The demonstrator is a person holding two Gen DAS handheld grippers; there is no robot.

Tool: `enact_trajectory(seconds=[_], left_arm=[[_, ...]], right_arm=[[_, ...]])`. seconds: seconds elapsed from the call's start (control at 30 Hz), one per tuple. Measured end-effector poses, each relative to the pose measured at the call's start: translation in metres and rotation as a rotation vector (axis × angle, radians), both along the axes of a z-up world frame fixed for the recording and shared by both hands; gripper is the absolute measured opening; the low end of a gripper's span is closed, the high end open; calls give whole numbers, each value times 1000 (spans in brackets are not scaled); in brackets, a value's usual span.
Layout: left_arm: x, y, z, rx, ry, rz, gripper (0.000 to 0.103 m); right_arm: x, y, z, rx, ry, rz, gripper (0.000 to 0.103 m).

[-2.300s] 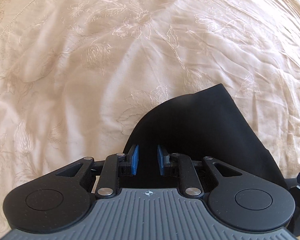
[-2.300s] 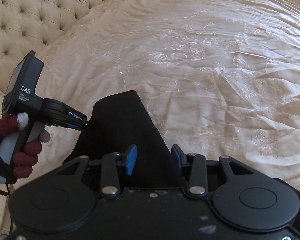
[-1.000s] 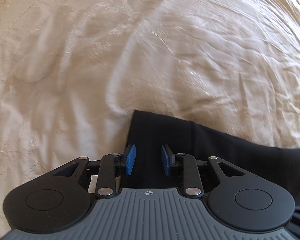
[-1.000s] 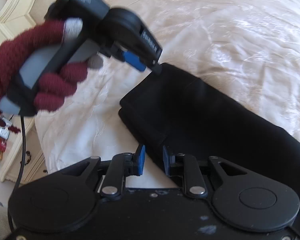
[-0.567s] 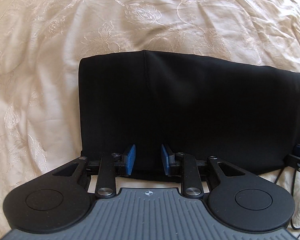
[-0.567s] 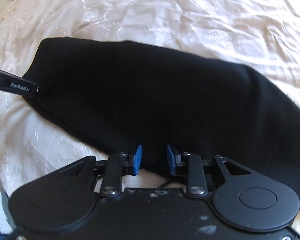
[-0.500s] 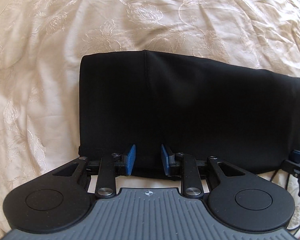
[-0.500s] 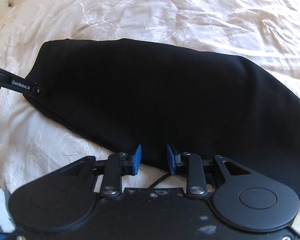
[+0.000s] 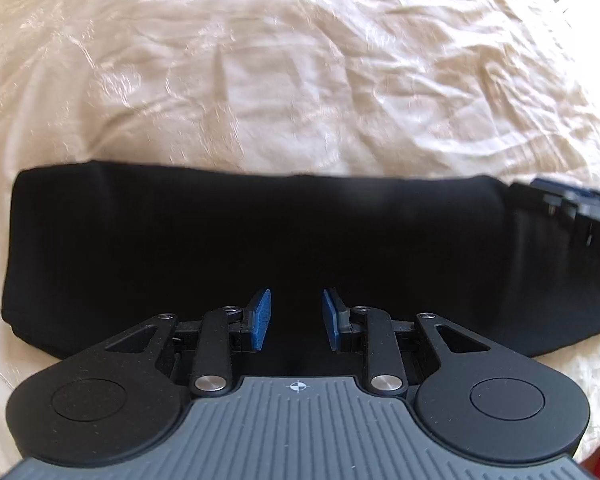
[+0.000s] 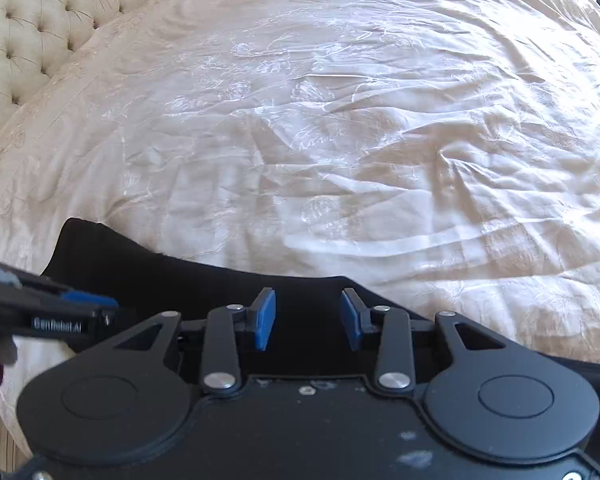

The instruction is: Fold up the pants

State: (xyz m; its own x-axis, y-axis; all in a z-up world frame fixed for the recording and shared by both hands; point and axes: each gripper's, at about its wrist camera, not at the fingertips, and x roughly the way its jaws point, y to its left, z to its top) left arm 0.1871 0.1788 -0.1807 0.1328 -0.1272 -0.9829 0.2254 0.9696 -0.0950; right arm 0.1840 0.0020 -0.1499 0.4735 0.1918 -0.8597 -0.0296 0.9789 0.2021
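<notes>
Folded black fabric pants (image 9: 260, 248) lie flat on cream embroidered bedspread (image 9: 300, 80). Left gripper (image 9: 296, 322) w/ jaws parted, gripping nothing; right gripper (image 10: 308, 318) just opened, released — next fold: pinch both ends evenly.

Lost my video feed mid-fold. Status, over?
Left gripper open above the pants, nothing pinched. Right gripper open too, jaws just widened, clear of cloth. Pants lie as a flat folded band on the bedspread. Nothing in the way.
</notes>
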Motion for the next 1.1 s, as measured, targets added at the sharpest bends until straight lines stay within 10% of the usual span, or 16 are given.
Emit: enact_trajectory(seconds=[0.43, 0.87, 1.1], left_arm=[[-36, 5, -26, 54, 24, 82, 27], [19, 6, 42, -61, -149, 94, 28], [58, -17, -7, 71, -53, 66, 27]], right_arm=[[51, -32, -46, 129, 181, 109, 43], [-34, 2, -24, 70, 82, 259, 31], [-45, 11, -26, 23, 63, 260, 35]])
